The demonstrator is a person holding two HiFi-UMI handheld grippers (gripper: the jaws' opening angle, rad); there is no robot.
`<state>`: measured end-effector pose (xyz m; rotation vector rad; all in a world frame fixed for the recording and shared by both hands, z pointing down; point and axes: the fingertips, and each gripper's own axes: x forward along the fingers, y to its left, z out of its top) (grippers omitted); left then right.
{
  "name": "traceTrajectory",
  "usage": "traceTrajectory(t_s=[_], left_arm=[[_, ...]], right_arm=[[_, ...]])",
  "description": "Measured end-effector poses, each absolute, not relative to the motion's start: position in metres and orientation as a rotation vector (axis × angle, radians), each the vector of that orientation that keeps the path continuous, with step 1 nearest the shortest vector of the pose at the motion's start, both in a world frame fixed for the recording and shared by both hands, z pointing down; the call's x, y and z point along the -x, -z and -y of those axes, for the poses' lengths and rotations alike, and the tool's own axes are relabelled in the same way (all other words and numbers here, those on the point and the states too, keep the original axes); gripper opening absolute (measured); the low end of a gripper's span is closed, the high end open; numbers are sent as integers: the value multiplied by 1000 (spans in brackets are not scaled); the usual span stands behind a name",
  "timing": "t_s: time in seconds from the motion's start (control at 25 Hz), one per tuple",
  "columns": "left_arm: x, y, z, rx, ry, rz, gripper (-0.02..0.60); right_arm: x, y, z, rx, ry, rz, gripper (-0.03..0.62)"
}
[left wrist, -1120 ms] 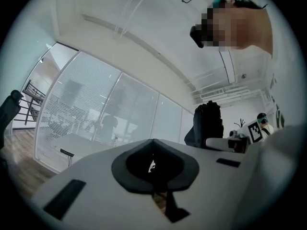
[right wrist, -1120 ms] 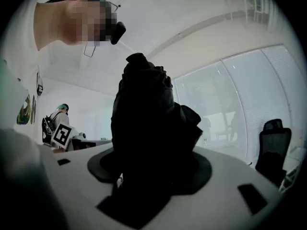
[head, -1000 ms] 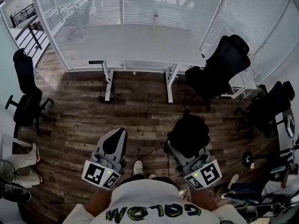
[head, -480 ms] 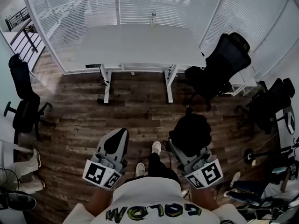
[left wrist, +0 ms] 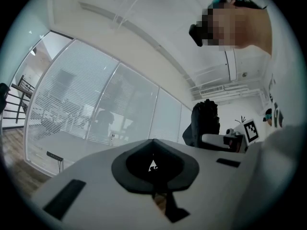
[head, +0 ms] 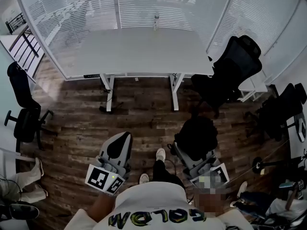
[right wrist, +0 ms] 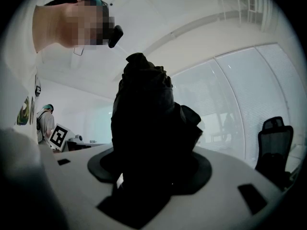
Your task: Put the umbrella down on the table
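Right hand-held gripper clamped on one folded black umbrella above the wooden floor, well apart from one white tabletop, left hand-held gripper closed, empty, one bottle on tabletop, three black chairs

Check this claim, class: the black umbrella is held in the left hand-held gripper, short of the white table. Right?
Wrong hand. The right gripper view shows the black umbrella clamped in the right hand-held gripper; the left hand-held gripper holds nothing. It is short of the white table.
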<state>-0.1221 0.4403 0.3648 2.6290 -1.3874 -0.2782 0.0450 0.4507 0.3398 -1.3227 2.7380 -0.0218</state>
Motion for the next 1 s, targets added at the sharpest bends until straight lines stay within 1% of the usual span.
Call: traceTrajectory(t_s=[0.6,1.0], left_arm=[[42,-352,-296,-2621,287,1428,11],[13,-352,-255,-2616,284,1460,11]], right_arm=[[-127,-336,-309,1279,36,-2746,267],[-160,-344,-265,1260,67,-2759,267]])
